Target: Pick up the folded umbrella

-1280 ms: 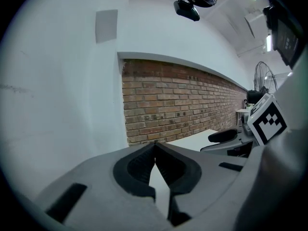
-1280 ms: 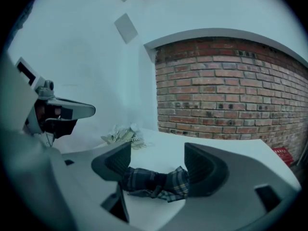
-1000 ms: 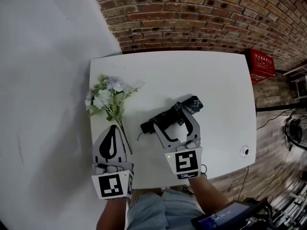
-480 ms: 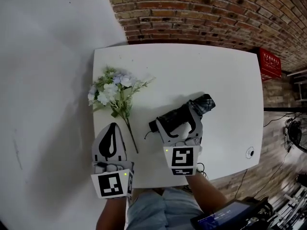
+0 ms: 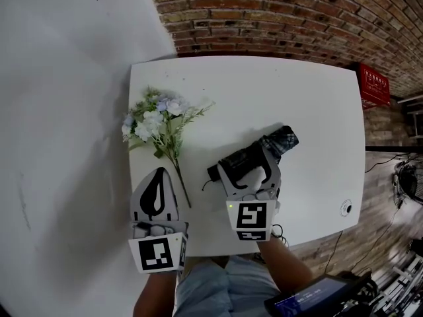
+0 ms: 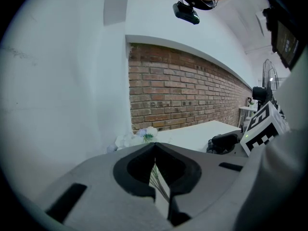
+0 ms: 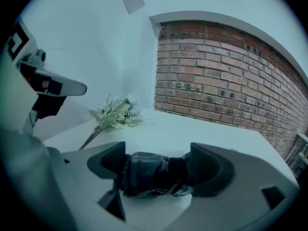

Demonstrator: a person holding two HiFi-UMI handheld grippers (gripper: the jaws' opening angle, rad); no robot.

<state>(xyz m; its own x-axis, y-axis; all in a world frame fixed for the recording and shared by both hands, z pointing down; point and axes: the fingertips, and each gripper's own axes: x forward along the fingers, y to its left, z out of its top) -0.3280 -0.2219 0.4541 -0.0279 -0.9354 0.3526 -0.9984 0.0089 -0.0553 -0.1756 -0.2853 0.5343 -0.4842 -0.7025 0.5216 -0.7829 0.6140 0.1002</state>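
The folded umbrella (image 5: 254,156), a short dark roll of plaid fabric with a black end, lies slantwise on the white table (image 5: 264,91), on the near part of it at my right side. My right gripper (image 5: 243,164) stands over it with its 2 grey jaws spread wide. They have just been opening, and the roll lies across the gap and fills it almost from pad to pad. As far as I can judge, the pads do not press it yet.

I expect it to be light and not fragile. It probably has a stiff core of shaft and ribs under soft, loose cloth that may slip and crease in the grip. I would close on the middle of the roll, where it is thick and should balance, and squeeze firmly.

The table top is smooth and matte, with rounded corners. Well apart to the left lies a bunch of pale flowers (image 5: 155,124) with green leaves and thin stems. My left gripper (image 5: 157,176) is near the stem ends, its jaws pressed together on nothing. Behind the table there is a rough red-brown brick wall (image 5: 297,18).
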